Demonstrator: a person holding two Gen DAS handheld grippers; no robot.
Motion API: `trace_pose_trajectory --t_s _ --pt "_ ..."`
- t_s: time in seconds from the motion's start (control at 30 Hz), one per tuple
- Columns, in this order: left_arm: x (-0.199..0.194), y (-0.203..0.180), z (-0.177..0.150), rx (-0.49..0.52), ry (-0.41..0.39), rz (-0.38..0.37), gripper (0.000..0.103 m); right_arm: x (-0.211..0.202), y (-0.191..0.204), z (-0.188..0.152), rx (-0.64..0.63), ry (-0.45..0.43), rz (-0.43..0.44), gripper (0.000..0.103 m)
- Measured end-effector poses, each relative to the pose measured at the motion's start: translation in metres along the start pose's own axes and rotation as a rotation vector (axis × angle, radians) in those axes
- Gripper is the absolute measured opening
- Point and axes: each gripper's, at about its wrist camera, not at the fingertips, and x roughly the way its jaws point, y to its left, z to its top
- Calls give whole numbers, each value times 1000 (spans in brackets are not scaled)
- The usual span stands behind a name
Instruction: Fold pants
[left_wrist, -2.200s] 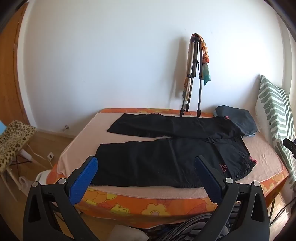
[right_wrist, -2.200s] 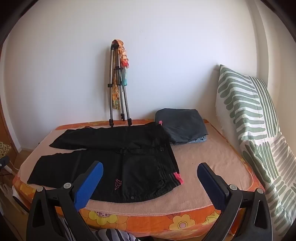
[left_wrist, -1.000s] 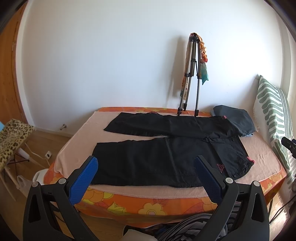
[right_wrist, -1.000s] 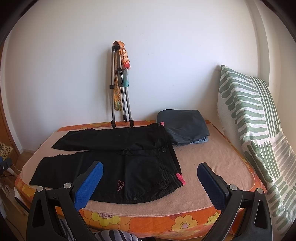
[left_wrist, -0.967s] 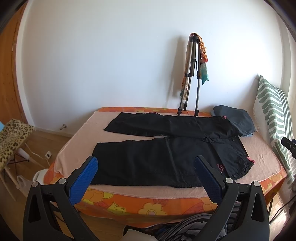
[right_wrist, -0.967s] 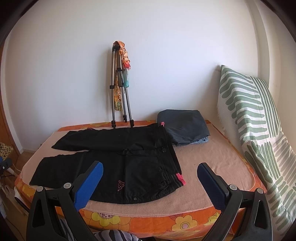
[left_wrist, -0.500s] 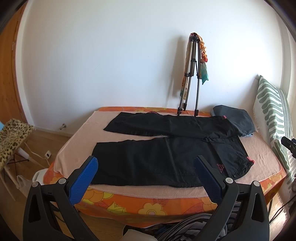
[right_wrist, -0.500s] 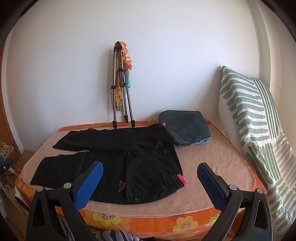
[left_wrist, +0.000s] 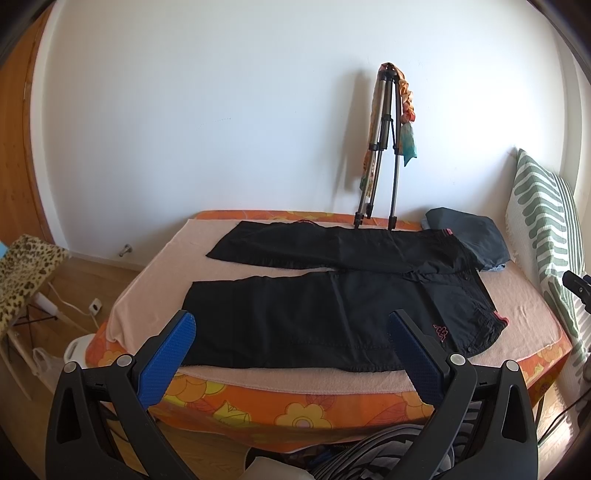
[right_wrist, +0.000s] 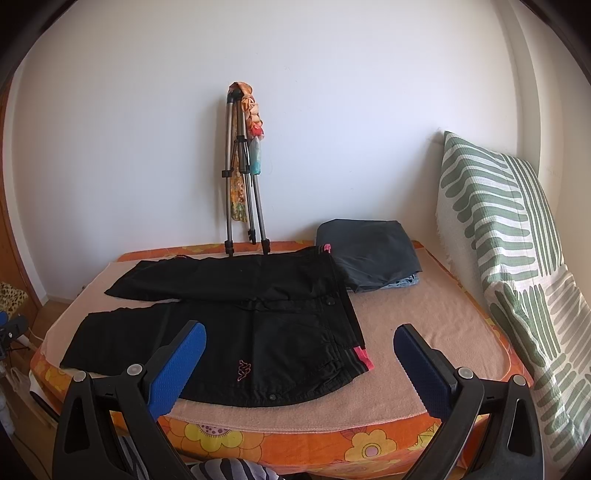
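Black pants (left_wrist: 332, 295) lie spread flat on a pink towel on the bed, legs to the left and apart, pink-trimmed waistband to the right. They also show in the right wrist view (right_wrist: 240, 317). My left gripper (left_wrist: 291, 332) is open and empty, held in front of the bed's near edge by the near leg. My right gripper (right_wrist: 299, 347) is open and empty, held in front of the near edge by the waistband. Neither touches the pants.
A stack of folded dark clothes (right_wrist: 365, 258) sits at the bed's back right. A tripod (right_wrist: 243, 177) leans on the wall behind. A green-striped pillow (right_wrist: 509, 258) stands at the right. A leopard-print stool (left_wrist: 26, 266) and cables are on the floor left.
Both grippers have drifted slightly back and upward from the bed; the pants sit a little lower and smaller in view. Both stay open and the pants have not moved.
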Motion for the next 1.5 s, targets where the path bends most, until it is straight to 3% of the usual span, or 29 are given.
trace_pose_trajectory --t_s 1.0,1.27,1.4,1.5 --pt "8 1 -5 7 13 9 103 3 -1 -4 -2 9 5 103" --pt "15 10 -7 61 23 27 102 9 0 -5 -58 7 45 103" --pt "23 22 -10 104 41 24 90 14 2 -4 -132 0 125 101" --pt "31 34 -14 144 69 0 79 22 2 -4 -209 -1 186 92"
